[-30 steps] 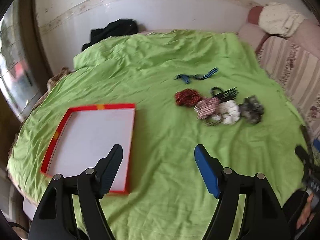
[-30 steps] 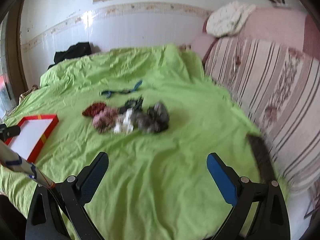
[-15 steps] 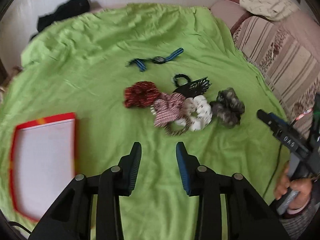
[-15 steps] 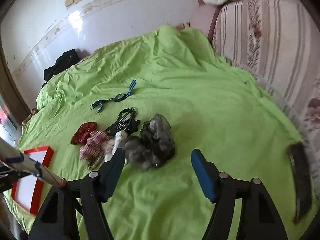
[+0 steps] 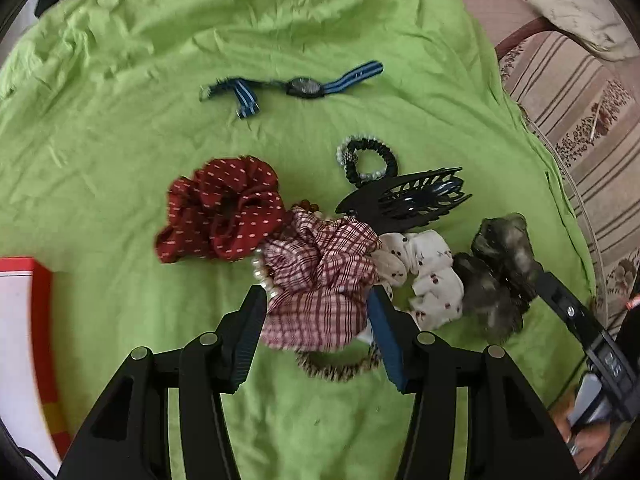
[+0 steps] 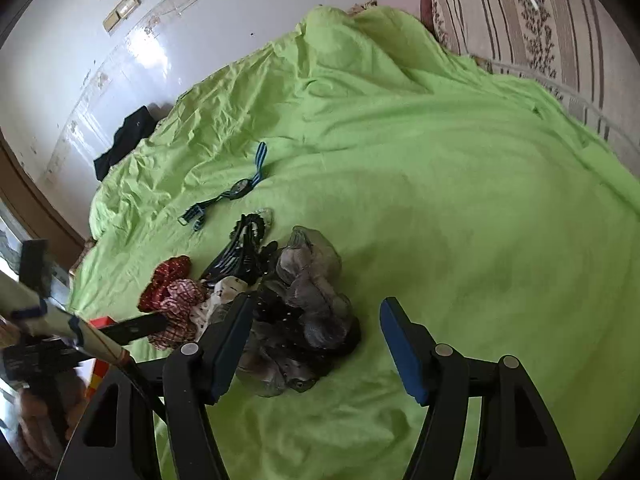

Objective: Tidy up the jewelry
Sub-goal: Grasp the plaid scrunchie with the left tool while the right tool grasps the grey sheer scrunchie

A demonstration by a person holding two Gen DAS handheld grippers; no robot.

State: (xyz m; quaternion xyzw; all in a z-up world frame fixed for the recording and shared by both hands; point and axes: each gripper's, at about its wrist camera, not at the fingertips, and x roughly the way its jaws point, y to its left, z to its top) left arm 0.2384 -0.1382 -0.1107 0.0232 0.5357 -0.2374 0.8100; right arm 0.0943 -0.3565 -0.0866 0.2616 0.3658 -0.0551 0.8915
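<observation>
A pile of hair accessories lies on the green sheet point(image 5: 120, 140). My left gripper point(image 5: 316, 300) is open, its jaws on either side of a red-and-white plaid scrunchie point(image 5: 320, 276), not closed on it. Beside it lie a dark red dotted scrunchie point(image 5: 220, 208), a white cherry-print scrunchie point(image 5: 428, 280), a black claw clip point(image 5: 408, 200), a black hair tie point(image 5: 368, 160) and a grey scrunchie point(image 5: 496, 272). A blue-strapped watch point(image 5: 304, 86) lies farther back. My right gripper point(image 6: 316, 312) is open over the grey scrunchie point(image 6: 308, 300), which lies by its left finger.
A red-rimmed white tray point(image 5: 24, 340) sits at the left edge of the left wrist view. A striped sofa point(image 5: 580, 92) borders the bed on the right. Dark clothing point(image 6: 124, 140) lies at the far edge by the wall.
Both grippers have moved in and down toward the pile. The left jaws narrowed, then opened around the plaid scrunchie. The right gripper closed in on the grey scrunchie.
</observation>
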